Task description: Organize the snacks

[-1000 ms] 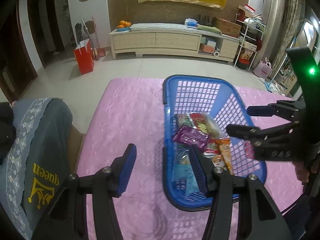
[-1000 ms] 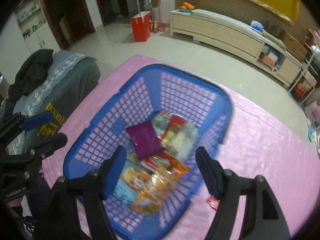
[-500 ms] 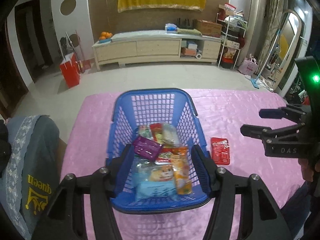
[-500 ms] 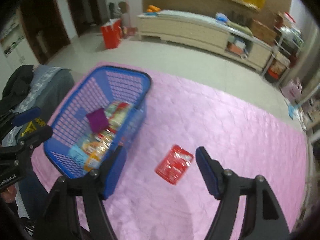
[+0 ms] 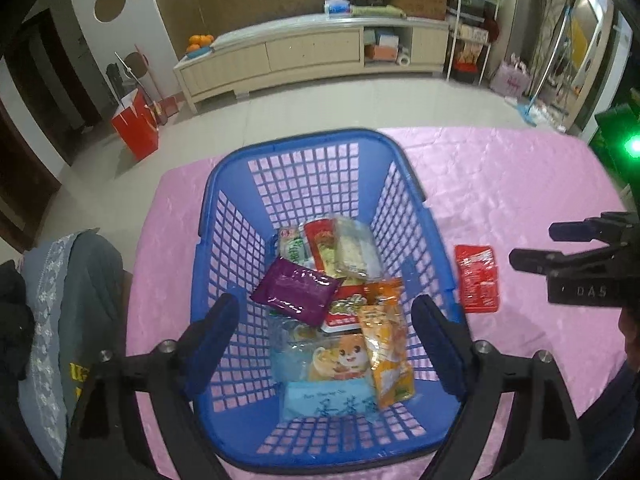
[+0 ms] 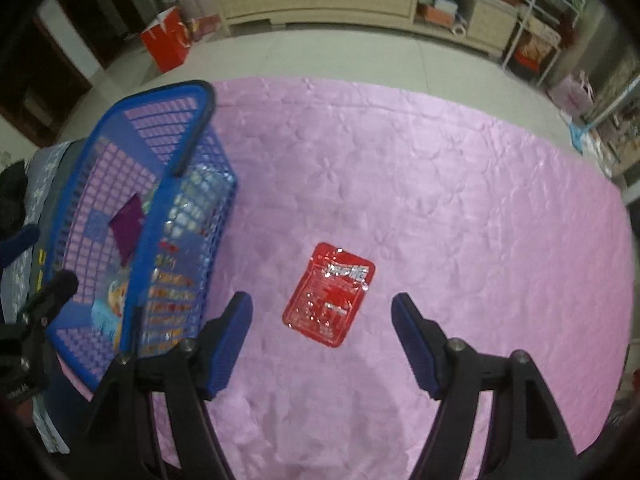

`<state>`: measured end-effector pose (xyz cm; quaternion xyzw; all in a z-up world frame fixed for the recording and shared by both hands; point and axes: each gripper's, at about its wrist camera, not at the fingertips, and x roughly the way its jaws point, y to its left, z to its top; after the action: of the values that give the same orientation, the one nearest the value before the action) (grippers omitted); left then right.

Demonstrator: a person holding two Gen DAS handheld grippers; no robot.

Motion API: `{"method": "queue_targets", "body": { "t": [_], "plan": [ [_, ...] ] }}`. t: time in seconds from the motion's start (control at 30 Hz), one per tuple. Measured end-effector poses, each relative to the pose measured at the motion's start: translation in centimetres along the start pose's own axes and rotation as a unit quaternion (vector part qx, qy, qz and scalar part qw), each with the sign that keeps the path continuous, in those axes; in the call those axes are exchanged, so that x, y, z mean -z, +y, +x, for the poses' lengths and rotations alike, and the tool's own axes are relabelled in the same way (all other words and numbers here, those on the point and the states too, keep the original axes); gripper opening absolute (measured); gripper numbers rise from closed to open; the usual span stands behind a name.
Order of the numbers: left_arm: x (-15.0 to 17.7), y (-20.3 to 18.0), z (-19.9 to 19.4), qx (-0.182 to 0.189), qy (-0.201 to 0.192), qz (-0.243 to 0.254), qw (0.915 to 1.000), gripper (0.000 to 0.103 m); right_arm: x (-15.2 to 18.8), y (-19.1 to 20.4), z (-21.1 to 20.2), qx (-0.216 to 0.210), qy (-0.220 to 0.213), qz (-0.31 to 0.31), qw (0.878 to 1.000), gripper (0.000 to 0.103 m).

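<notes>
A blue plastic basket (image 5: 224, 216) stands on the pink tablecloth and holds several snack packets, among them a purple one (image 5: 298, 290) and an orange one (image 5: 386, 344). My left gripper (image 5: 326, 324) is open and empty, its fingers above the basket's near end. A red snack packet (image 6: 330, 294) lies flat on the cloth to the right of the basket (image 6: 176, 160); it also shows in the left wrist view (image 5: 478, 278). My right gripper (image 6: 320, 320) is open and empty, with the red packet just ahead between its fingers.
The pink cloth (image 6: 440, 200) covers the table, whose far edge drops to the tiled floor. A grey garment (image 5: 76, 320) hangs on a chair left of the table. A red bag (image 5: 136, 124) and a long cabinet (image 5: 312, 56) stand on the floor beyond.
My right gripper swung from above the basket to the red packet on the cloth and came closer to it. My left gripper moved right until it centred over the basket.
</notes>
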<state>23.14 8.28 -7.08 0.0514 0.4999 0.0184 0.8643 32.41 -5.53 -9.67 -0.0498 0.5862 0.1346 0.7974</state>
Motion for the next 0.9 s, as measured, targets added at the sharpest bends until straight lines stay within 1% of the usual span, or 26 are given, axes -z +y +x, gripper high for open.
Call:
{"method": "queue_targets", "body": {
  "t": [0.03, 0.07, 0.1, 0.2, 0.33, 0.43, 0.6, 0.7, 0.77, 0.83, 0.9],
  "plan": [
    [-0.1, 0.1, 0.5, -0.005, 0.007, 0.001, 1.0, 0.094, -0.3, -0.2, 0.7, 0.002, 0.007, 0.01, 1.0, 0.08],
    [-0.2, 0.3, 1.0, -0.008, 0.016, 0.001, 0.9998, 0.103, -0.4, -0.6, 1.2, 0.006, 0.01, 0.019, 1.0, 0.082],
    [-0.3, 0.4, 1.4, -0.01, 0.02, 0.0, 0.9997, 0.103, -0.5, -0.7, 1.6, 0.009, 0.011, 0.024, 1.0, 0.085],
    [-0.4, 1.0, 2.7, -0.014, 0.036, -0.007, 0.9992, 0.103, -0.6, -1.2, 3.0, 0.014, 0.017, 0.03, 0.999, 0.085],
    [-0.4, 1.4, 3.7, 0.016, 0.045, -0.022, 0.9986, 0.103, -0.3, -1.5, 5.2, -0.003, 0.04, 0.037, 0.998, 0.085],
    [-0.5, 1.2, 4.3, 0.038, 0.05, -0.026, 0.9977, 0.103, 0.1, -1.5, 7.0, 0.001, 0.053, 0.032, 0.998, 0.085],
    [-0.6, 1.2, 5.2, 0.043, 0.051, -0.033, 0.9972, 0.103, 0.2, -1.7, 9.2, -0.011, 0.069, 0.041, 0.997, 0.085],
    [-0.7, 1.5, 5.7, 0.044, 0.052, -0.037, 0.997, 0.103, -0.1, -1.7, 10.1, -0.008, 0.069, 0.041, 0.997, 0.085],
    [-0.6, 1.6, 6.0, 0.046, 0.052, -0.039, 0.9968, 0.103, -0.1, -1.6, 10.8, -0.005, 0.073, 0.039, 0.997, 0.081],
    [-0.6, 1.6, 6.0, 0.05, 0.051, -0.039, 0.9967, 0.103, -0.1, -1.6, 11.8, -0.002, 0.081, 0.042, 0.996, 0.072],
    [-0.5, 1.7, 5.9, 0.055, 0.049, -0.039, 0.9965, 0.103, 0.0, -1.4, 12.1, 0.014, 0.072, 0.031, 0.997, 0.07]
  ]
}}
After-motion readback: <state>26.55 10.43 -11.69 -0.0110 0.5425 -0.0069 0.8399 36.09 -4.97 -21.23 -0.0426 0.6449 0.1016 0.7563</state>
